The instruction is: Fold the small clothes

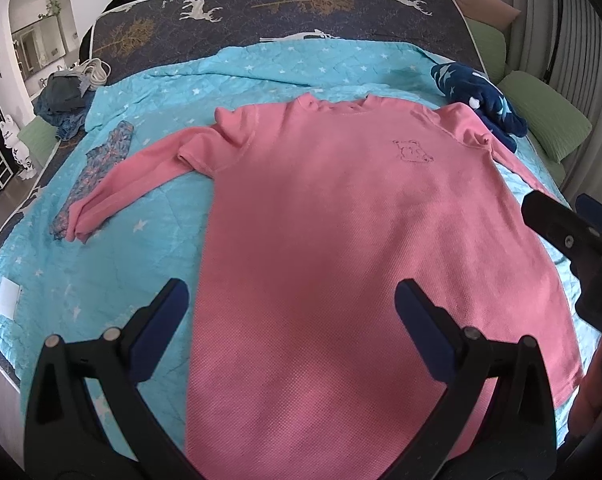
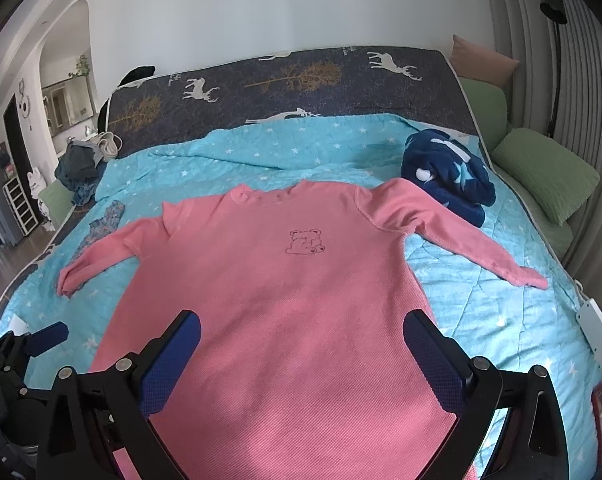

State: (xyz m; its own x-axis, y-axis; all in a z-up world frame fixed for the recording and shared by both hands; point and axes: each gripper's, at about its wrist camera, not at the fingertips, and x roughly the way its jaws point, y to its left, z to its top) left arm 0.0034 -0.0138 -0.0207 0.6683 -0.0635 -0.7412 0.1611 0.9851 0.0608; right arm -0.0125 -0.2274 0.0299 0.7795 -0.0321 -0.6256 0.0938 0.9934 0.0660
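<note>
On the turquoise star quilt (image 2: 481,312) that covers the bed, you have a pink long-sleeved shirt (image 2: 285,292) lying flat, front side up, with the neck toward 12 o'clock and the hem toward you at 6 o'clock. A small bear drawing (image 2: 305,243) sits on its chest. One sleeve stretches out toward 3 o'clock in the right wrist view, and the other sleeve goes toward 9 o'clock, where its cuff lies over a floral patterned cloth (image 1: 97,172).

Your left gripper (image 1: 293,304) hangs above the lower part of the shirt with its fingers spread wide and nothing between them. Your right gripper (image 2: 303,338) is also above the lower part of the shirt, fingers released and apart, holding nothing. I cannot tell if either one touches the fabric.

At 2 o'clock from the shirt, a dark blue garment with white stars (image 2: 449,172) lies bunched, just beside the shoulder. Green pillows (image 2: 549,172) rest along the bed edge at 3 o'clock. At 10 o'clock, a pile of dark clothes (image 1: 63,100) sits near the corner of the mattress.
</note>
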